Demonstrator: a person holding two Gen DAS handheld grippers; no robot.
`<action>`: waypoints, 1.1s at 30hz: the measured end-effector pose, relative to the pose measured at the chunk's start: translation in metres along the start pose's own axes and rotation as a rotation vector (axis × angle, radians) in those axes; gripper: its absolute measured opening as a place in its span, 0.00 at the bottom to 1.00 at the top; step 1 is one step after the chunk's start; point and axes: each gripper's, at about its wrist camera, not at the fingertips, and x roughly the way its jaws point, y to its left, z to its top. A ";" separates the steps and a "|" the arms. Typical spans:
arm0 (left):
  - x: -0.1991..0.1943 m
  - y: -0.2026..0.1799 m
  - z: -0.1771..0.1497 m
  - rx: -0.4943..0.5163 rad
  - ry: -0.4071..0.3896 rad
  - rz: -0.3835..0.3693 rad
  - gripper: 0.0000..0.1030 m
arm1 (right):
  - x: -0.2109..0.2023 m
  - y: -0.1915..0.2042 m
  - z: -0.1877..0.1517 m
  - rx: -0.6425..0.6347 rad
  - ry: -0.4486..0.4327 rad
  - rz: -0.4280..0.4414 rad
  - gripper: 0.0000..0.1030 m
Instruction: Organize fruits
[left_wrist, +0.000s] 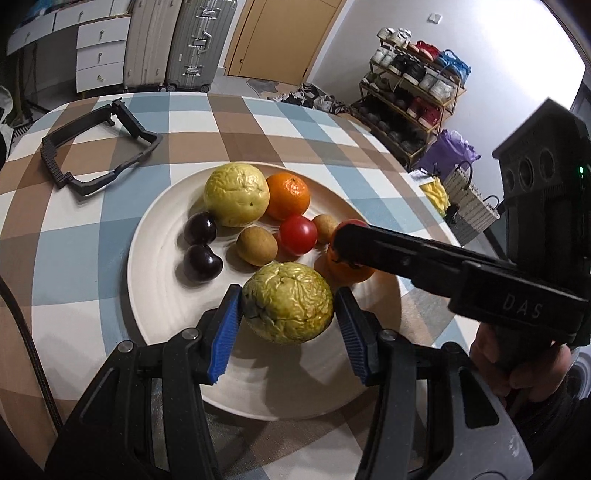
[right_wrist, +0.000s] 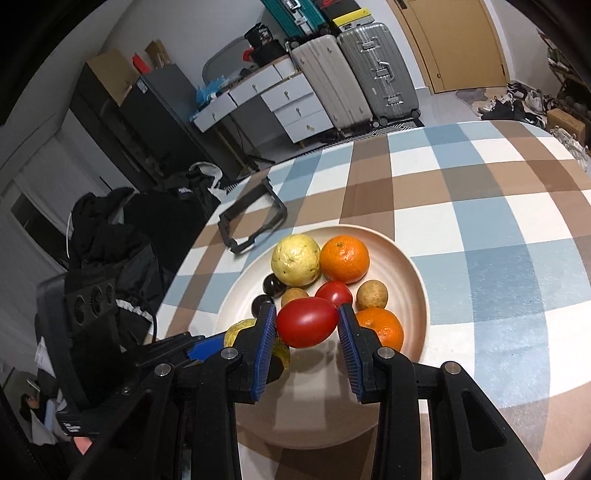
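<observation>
While both grippers hang over beige plate (left_wrist: 155, 280) on checked tablecloth (left_wrist: 332, 125), left gripper (left_wrist: 288, 306) pinches wrinkled green passion fruit (left_wrist: 288, 302) between blue pads, above plate's near side. Right gripper (right_wrist: 307, 326) clamps red tomato (right_wrist: 307, 326). Beyond: yellow passion fruit (right_wrist: 295, 259), tangerine (right_wrist: 344, 259), second tomato (right_wrist: 334, 293), longan (right_wrist: 371, 294).
</observation>
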 end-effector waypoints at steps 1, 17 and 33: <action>0.001 0.000 -0.001 0.001 0.001 0.000 0.47 | 0.003 0.000 0.000 -0.006 0.006 -0.007 0.34; -0.001 -0.002 0.009 0.022 -0.024 -0.021 0.45 | 0.015 0.009 0.002 -0.075 -0.010 -0.083 0.47; -0.088 -0.042 -0.003 0.060 -0.225 0.119 0.80 | -0.102 0.029 -0.021 -0.115 -0.327 -0.103 0.87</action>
